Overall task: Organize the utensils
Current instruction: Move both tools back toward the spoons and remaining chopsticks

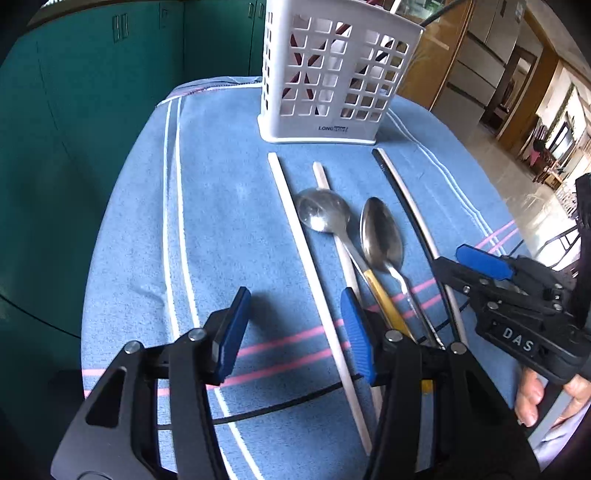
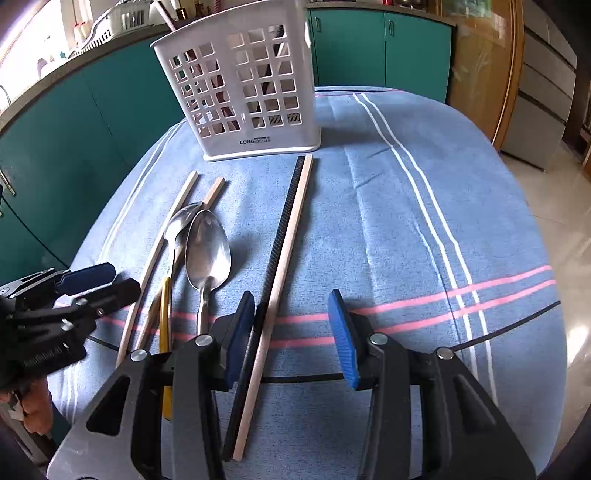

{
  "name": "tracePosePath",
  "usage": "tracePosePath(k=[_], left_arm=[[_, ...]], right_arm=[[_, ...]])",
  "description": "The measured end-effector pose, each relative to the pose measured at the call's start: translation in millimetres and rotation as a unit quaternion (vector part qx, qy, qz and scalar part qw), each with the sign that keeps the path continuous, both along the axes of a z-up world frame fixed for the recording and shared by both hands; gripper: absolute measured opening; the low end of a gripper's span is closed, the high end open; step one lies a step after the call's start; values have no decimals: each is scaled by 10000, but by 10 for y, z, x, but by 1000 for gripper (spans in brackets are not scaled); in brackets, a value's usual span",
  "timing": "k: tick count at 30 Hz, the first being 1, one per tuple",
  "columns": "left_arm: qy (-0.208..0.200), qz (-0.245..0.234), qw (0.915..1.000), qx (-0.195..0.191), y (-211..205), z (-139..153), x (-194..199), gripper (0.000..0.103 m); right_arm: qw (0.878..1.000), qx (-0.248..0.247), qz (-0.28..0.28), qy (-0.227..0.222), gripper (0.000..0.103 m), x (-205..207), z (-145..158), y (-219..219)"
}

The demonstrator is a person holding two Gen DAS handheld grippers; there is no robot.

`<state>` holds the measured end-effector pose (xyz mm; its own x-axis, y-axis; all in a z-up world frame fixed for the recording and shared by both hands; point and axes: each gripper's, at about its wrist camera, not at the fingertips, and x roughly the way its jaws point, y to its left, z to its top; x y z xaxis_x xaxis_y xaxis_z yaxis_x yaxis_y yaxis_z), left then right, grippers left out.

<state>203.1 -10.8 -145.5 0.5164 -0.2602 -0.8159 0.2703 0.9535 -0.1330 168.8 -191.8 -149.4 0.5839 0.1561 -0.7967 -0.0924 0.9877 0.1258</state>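
Left wrist view: the left gripper, jaws spread and holding nothing, hovers at the lower centre of the frame above a blue striped cloth. A white perforated utensil holder stands at the upper centre. Below it, from left to right, lie a pale chopstick, a second pale chopstick partly under a yellow-handled spoon, a steel spoon, and a paired black chopstick and pale stick lying side by side. The right gripper enters from the right edge; from this angle it cannot be told how its jaws stand. Fingers of the person's hand show beneath it.

Right wrist view: the right gripper is seen with jaws spread and empty, straddling the lower end of the pale stick, while the black chopstick passes just beside the left pad. The holder appears at the upper centre, with dark items visible through its grid. The two spoons overlap at centre left. The left gripper shows at the left edge. Only this view shows green cabinets behind the holder and a dish rack at the upper left.
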Motion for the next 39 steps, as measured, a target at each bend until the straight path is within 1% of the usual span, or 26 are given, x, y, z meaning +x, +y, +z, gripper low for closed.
tracePosePath(k=[1, 2, 3, 5, 8, 14, 20, 22, 25, 27, 28, 29, 30, 31, 32, 35, 37, 39], left_arm=[[-10, -19, 10000, 47, -29, 3, -7, 49], [-33, -15, 9999, 119, -35, 2, -11, 47], [-40, 1, 9999, 145, -33, 0, 1, 44], [-37, 27, 9999, 133, -14, -6, 8, 42], [-19, 110, 9999, 87, 52, 1, 21, 40], [-60, 143, 9998, 160, 51, -5, 63, 40], [-95, 133, 9996, 220, 47, -17, 54, 39], [-113, 131, 9995, 255, 40, -20, 38, 37], [-181, 147, 9988, 434, 28, -26, 27, 30], [-221, 220, 9979, 566, 41, -26, 32, 18], [-205, 270, 9979, 555, 65, -23, 42, 15], [-171, 313, 9981, 508, 97, -18, 53, 10], [-129, 361, 9983, 446, 138, -13, 66, 8], [-87, 389, 9985, 380, 170, -9, 72, 8], [-65, 420, 9984, 362, 193, -7, 75, 7], [19, 562, 9974, 457, 257, -1, 64, 6], [173, 558, 9971, 480, 282, 8, 38, 6], [427, 405, 9974, 411, 304, 30, -39, 6]], right_arm=[[10000, -32, 10, -6, 42, -30, -14, -6], [10000, -54, 12, -9, 40, -51, -25, -1], [10000, -30, 11, 0, 34, -66, -22, -10], [10000, 44, -21, 35, 31, 15, 15, -26], [9997, 219, -129, 63, 31, 8, 16, -131], [9993, 283, -232, 77, 31, -7, 25, -195], [9991, 243, -329, 128, 31, -17, 20, -247], [9994, 137, -304, 112, 31, -15, 20, -217], [9995, -161, -279, 63, 32, -6, 13, -130], [9985, -486, -250, -1, 32, -11, 8, -34], [9985, -506, -223, -7, 30, -14, 6, -15], [9987, -468, -203, -6, 24, -20, 7, -16], [9991, -374, -198, 17, 13, -24, 11, -35], [9992, -303, -237, 54, 8, -28, 13, -69], [9993, -210, -295, 94, 6, -37, 13, -122], [9988, -23, -453, 189, 6, -102, 19, -260], [9984, -7, -506, 262, 6, -197, 30, -348], [9986, -45, -363, 373, 6, -310, 44, -383]])
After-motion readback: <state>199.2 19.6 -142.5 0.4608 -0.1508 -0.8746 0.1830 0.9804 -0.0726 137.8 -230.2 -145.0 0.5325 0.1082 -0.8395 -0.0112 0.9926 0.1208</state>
